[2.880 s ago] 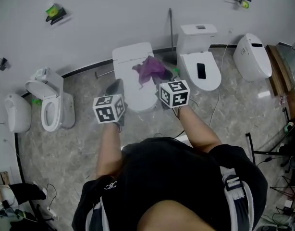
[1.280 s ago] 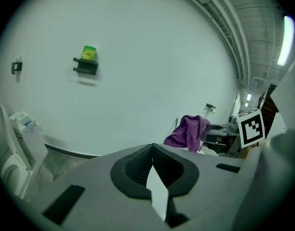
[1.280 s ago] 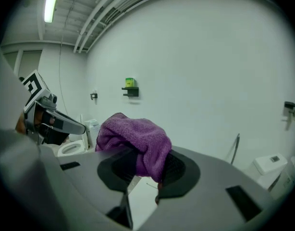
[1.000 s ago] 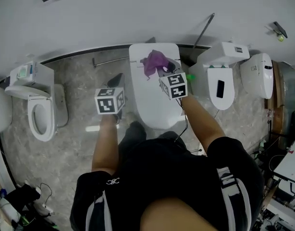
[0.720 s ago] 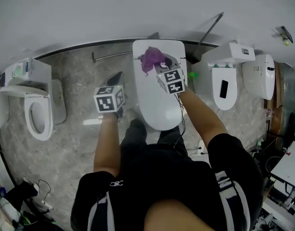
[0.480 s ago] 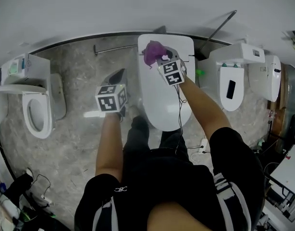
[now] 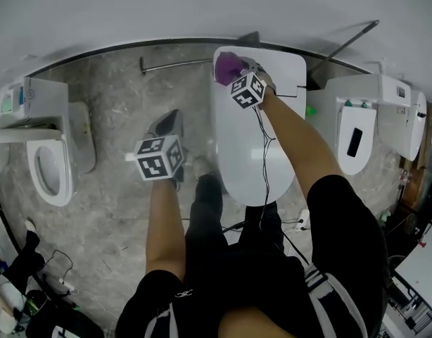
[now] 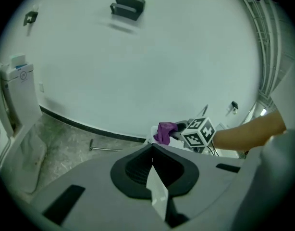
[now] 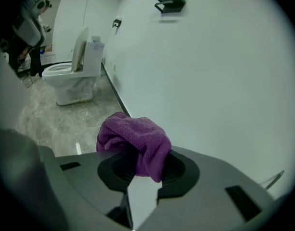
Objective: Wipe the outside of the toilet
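At rear of white toilet (image 7: 255,153) | right gripper (image 9: 141,174) clamps purple cloth (image 9: 133,136), perhaps touching | left gripper (image 8: 152,165) fingers together

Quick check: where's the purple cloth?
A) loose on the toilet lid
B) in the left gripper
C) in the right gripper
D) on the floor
C: the right gripper view shows the right gripper with its jaws shut on the cloth; the left gripper holds nothing.
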{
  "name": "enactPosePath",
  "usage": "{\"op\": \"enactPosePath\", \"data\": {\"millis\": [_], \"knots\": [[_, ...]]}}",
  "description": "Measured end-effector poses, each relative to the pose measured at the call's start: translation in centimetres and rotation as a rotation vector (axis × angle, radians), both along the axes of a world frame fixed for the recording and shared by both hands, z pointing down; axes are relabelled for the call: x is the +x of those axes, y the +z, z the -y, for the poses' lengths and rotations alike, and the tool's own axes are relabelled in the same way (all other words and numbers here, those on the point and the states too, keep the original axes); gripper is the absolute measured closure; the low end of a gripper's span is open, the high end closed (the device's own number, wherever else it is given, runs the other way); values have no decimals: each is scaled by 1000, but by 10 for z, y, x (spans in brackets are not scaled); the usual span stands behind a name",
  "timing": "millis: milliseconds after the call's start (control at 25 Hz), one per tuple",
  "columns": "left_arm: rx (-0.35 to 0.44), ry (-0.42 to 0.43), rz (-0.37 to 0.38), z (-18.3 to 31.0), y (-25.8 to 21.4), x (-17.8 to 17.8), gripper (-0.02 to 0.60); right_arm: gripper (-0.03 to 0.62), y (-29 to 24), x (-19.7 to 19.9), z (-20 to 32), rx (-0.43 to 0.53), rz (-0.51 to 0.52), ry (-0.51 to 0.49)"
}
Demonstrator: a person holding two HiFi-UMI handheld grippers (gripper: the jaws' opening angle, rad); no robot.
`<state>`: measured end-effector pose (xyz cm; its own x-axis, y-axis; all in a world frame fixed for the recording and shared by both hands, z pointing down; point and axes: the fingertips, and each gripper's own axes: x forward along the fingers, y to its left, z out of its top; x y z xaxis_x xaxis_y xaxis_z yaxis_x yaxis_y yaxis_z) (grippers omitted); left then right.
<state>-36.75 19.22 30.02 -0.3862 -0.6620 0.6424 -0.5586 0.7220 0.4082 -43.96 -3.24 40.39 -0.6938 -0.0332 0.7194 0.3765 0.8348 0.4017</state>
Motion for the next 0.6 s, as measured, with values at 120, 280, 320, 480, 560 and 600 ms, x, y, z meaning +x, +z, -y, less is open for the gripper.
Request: {"op": "enactPosePath", "data": {"millis": [120,280,320,480,560,600], "knots": [[-37,12,4,-4,16,0,575,493,33,-15,6,52,-62,-3],[-40,1,-17,-10,36,-2,574,493,57,-36,16,97,-134,43],[-42,-2,-23,-12,41,-2,575,494,59,-39,16,110,-139,33],[-49,-16,-39,-14,50,-1,574,497,65,-42,11,150,-192,-34],[-44,-22,-40,-8,51,-1,574,499,64,-44,10,194,-208,-61],[-42,-22,-41,-5,51,-1,575,500,63,-45,9,207,-211,-66]]}}
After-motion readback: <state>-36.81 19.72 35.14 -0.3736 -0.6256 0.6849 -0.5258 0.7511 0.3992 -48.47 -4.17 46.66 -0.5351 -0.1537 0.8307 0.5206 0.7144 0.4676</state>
